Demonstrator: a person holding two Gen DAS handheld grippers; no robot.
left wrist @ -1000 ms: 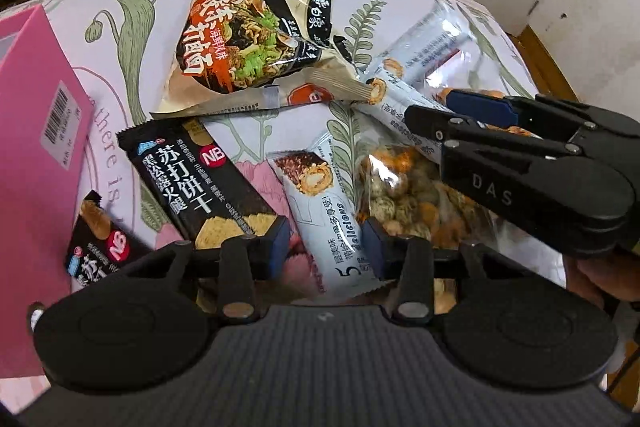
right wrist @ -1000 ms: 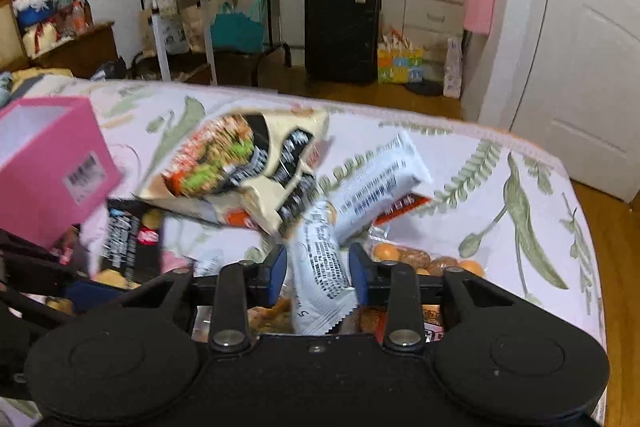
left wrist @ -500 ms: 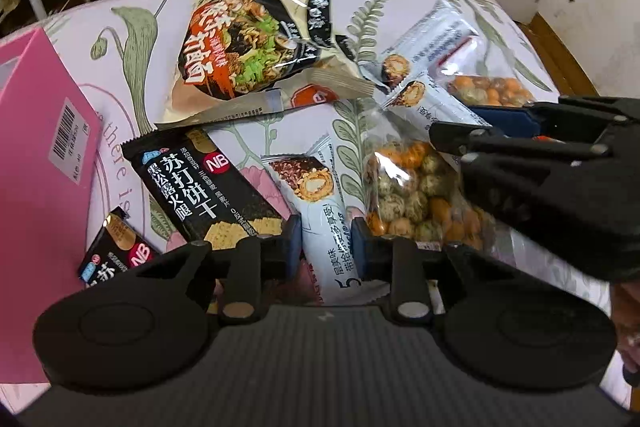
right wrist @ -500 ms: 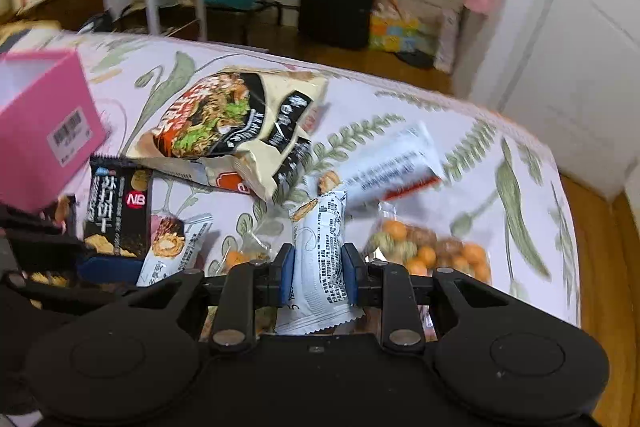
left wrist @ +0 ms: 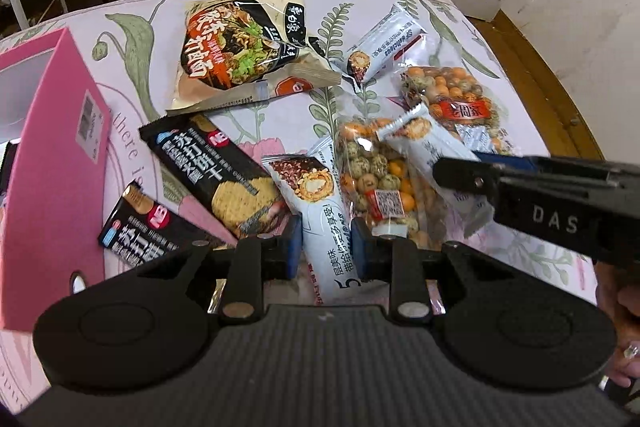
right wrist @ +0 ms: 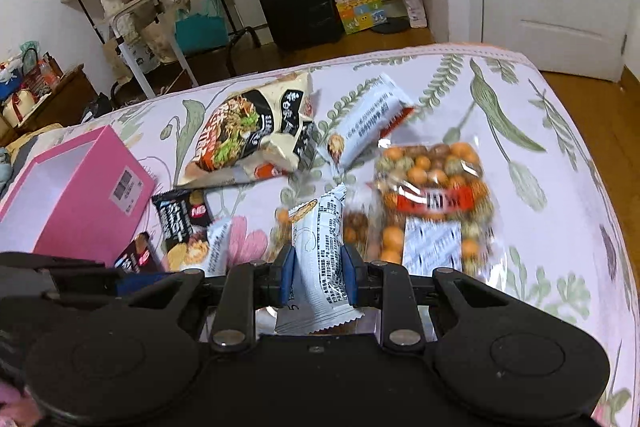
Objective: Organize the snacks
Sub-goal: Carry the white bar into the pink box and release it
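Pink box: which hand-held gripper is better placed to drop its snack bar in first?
Probably left. The left hand-held gripper, clamping a snack bar, sits beside the pink box; the right is farther.

Left claw (left wrist: 326, 253), right claw (right wrist: 316, 277): black bodies, blue pads, silver screws, "DAS" lettering.

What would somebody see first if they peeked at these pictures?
Probably the two snack bars being held up: the left gripper pinches one pale blue bar, and the right gripper pinches another bar. Next comes the big noodle bag at the far side of the flowery cloth, and the pink box on the left.
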